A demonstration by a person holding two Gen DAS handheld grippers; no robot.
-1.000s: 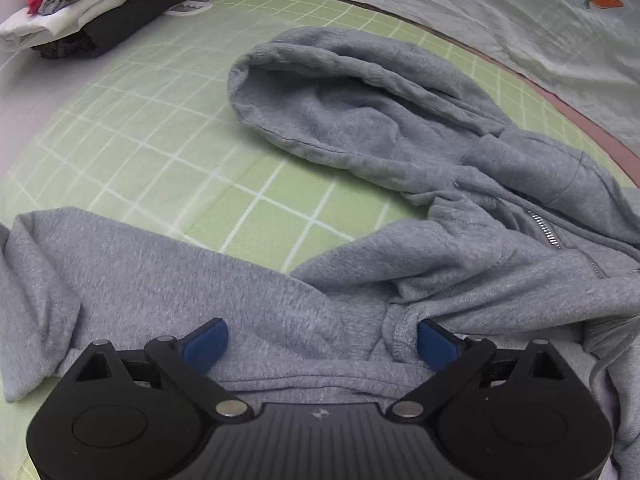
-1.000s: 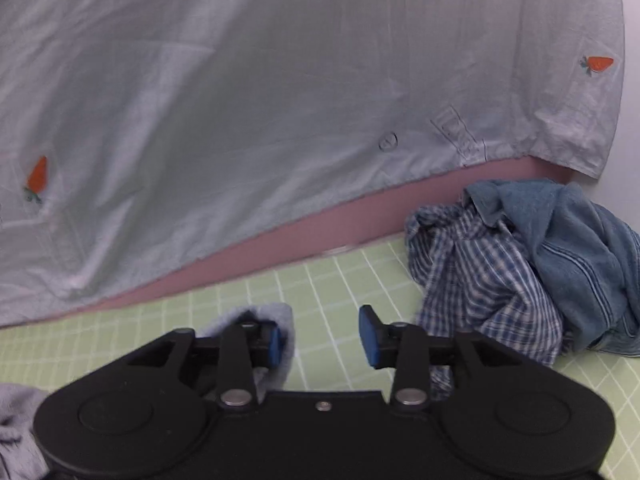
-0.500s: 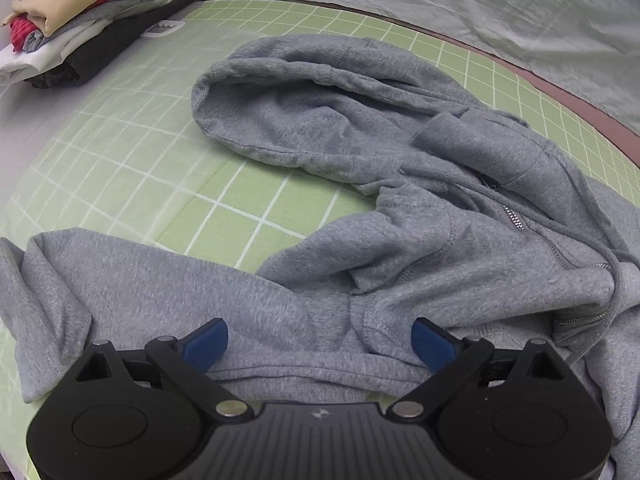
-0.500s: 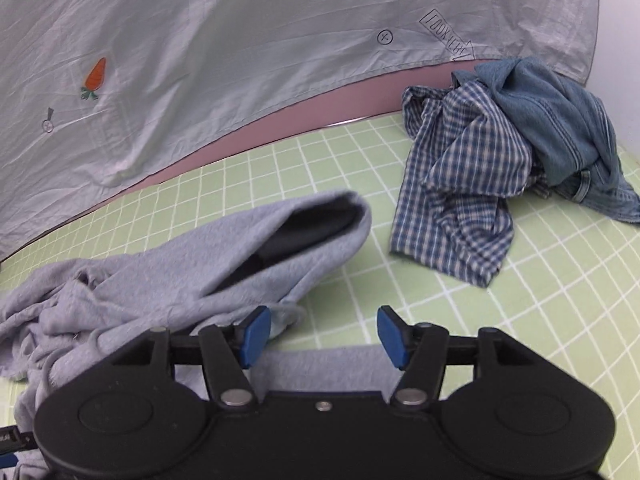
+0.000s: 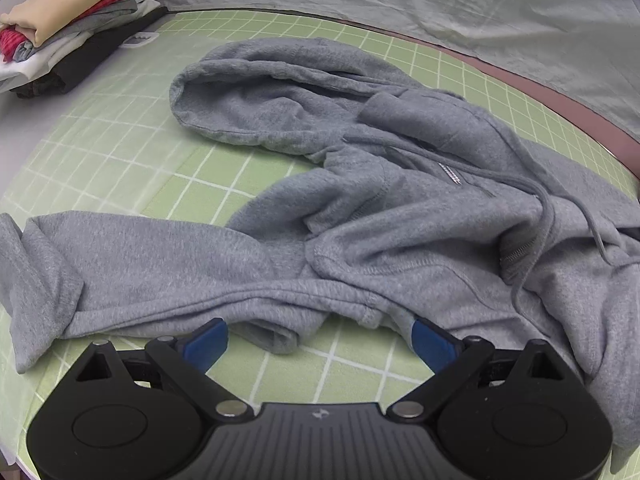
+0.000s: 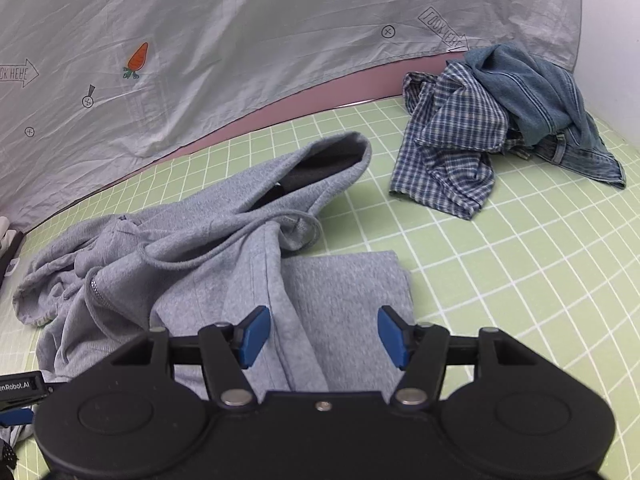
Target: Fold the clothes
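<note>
A grey zip hoodie lies rumpled on the green grid mat, hood toward the far left, one sleeve stretched left along the near side. My left gripper is open just short of the hoodie's near hem, nothing between its blue pads. In the right wrist view the same hoodie spreads left of centre with a sleeve cuff pointing toward the back. My right gripper hovers open over a flat grey panel of it, gripping nothing.
A stack of folded clothes sits at the mat's far left corner. A crumpled blue plaid shirt and denim garment lie at the far right. A grey carrot-print sheet hangs behind the mat.
The left gripper has pulled back, so the hoodie's hem now lies ahead of its pads with mat showing. The right gripper tipped down and moved over the hoodie, opening wider.
</note>
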